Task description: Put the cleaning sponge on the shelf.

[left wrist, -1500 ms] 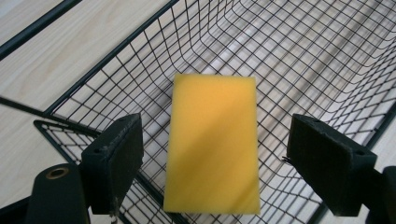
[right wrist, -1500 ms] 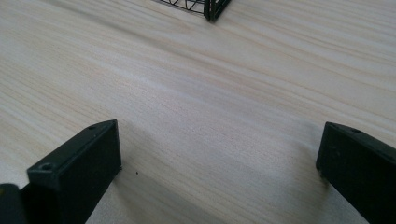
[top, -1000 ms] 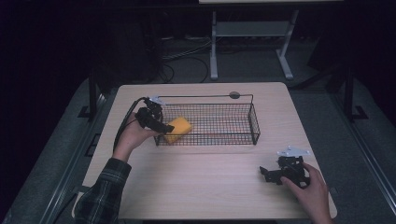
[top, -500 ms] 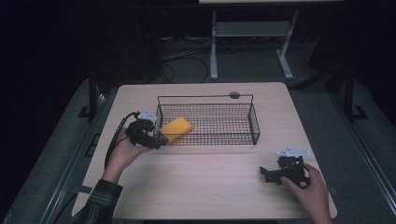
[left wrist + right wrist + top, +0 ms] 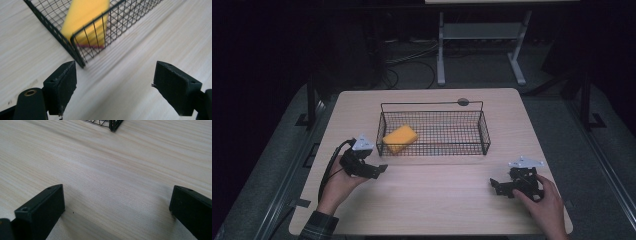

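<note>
A yellow sponge (image 5: 400, 138) lies at the left end of a black wire basket (image 5: 434, 106) on the wooden table (image 5: 432, 200). The sponge (image 5: 85, 17) leans against the basket's near corner (image 5: 75, 46) in the left gripper view. My left gripper (image 5: 379, 170) rests low on the table just left and in front of the basket, open, nothing between its jaws (image 5: 116, 87). My right gripper (image 5: 495, 187) sits near the table's front right, also open and empty (image 5: 117, 212), with the basket's corner (image 5: 112, 125) far ahead.
A small dark round disc (image 5: 463, 102) lies on the table behind the basket. A metal stand (image 5: 477, 37) and cables (image 5: 407, 62) are on the dark floor beyond the table. The table's front edge is close to both hands.
My left gripper let go of the sponge, which stays in the basket, and drew back out toward the front left of the table. The right gripper has not moved.
</note>
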Demonstrator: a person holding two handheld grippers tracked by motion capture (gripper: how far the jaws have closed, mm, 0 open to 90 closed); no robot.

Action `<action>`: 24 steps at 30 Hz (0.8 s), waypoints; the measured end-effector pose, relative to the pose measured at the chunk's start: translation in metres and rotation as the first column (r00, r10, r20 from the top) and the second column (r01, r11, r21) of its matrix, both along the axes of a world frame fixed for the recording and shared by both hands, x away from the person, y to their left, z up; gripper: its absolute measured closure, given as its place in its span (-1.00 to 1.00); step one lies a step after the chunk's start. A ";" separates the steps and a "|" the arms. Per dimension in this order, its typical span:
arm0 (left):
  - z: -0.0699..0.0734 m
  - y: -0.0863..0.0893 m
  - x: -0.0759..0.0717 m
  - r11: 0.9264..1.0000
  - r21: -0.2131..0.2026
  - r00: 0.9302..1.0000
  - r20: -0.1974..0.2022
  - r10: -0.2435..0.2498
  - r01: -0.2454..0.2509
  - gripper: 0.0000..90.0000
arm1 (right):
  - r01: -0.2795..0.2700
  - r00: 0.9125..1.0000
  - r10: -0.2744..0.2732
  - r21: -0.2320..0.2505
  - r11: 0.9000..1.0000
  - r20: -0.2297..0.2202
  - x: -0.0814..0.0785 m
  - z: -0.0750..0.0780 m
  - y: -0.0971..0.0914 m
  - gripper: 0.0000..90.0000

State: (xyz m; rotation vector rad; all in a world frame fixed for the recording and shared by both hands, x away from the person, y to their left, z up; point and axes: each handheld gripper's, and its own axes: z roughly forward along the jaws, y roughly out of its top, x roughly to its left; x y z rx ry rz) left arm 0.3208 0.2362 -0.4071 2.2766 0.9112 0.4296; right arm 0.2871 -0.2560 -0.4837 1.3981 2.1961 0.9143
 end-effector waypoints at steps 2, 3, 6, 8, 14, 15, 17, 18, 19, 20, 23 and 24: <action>-0.004 0.004 -0.007 1.000 -0.002 1.000 0.004 0.004 -0.004 -0.60 | 0.000 1.000 0.000 0.000 1.000 0.000 0.000 0.000 0.000 -1.00; -0.006 0.005 -0.010 1.000 -0.004 1.000 0.006 0.007 -0.007 -0.60 | 0.000 1.000 0.000 0.000 1.000 0.000 0.000 0.000 0.000 -1.00; -0.013 0.010 -0.018 1.000 -0.010 1.000 0.020 0.018 -0.018 -0.60 | 0.000 1.000 0.000 0.000 1.000 0.000 0.000 0.000 0.000 -1.00; -0.017 0.013 -0.023 1.000 -0.010 0.999 0.030 0.022 -0.022 -0.61 | 0.000 1.000 0.000 0.000 1.000 0.000 0.000 0.000 0.000 -1.00; -0.029 0.016 -0.033 0.999 -0.005 0.998 0.041 0.040 -0.040 -0.64 | 0.001 1.000 -0.001 0.001 1.000 0.000 0.000 0.000 0.000 -1.00; -0.033 0.016 -0.034 0.999 0.003 0.998 0.040 0.038 -0.039 -0.64 | 0.000 1.000 0.000 0.001 1.000 0.000 0.000 0.000 0.000 -1.00; -0.041 0.018 -0.036 0.999 0.015 0.999 0.008 0.038 -0.038 -0.67 | 0.000 1.000 0.000 0.000 1.000 0.000 0.000 0.000 0.000 -1.00; -0.043 0.018 -0.037 0.999 0.021 0.999 0.003 0.037 -0.037 -0.68 | 0.000 1.000 0.000 0.001 1.000 0.001 0.000 0.000 0.000 -1.00; -0.046 0.019 -0.038 0.999 0.018 0.999 -0.005 0.039 -0.039 -0.68 | 0.001 1.000 -0.001 0.001 1.000 0.000 0.000 0.000 0.000 -1.00; -0.048 0.020 -0.039 0.999 0.025 0.999 -0.011 0.035 -0.034 -0.68 | 0.000 1.000 0.000 0.001 1.000 0.000 0.000 0.000 0.000 -1.00; -0.054 0.025 -0.041 0.999 0.015 0.999 -0.014 0.044 -0.043 -0.68 | 0.000 1.000 0.000 0.001 1.000 0.000 0.000 0.000 0.000 -1.00; -0.055 0.026 -0.042 0.999 0.011 0.999 -0.012 0.045 -0.045 -0.69 | 0.000 1.000 0.000 0.001 1.000 0.000 0.000 0.000 0.000 -1.00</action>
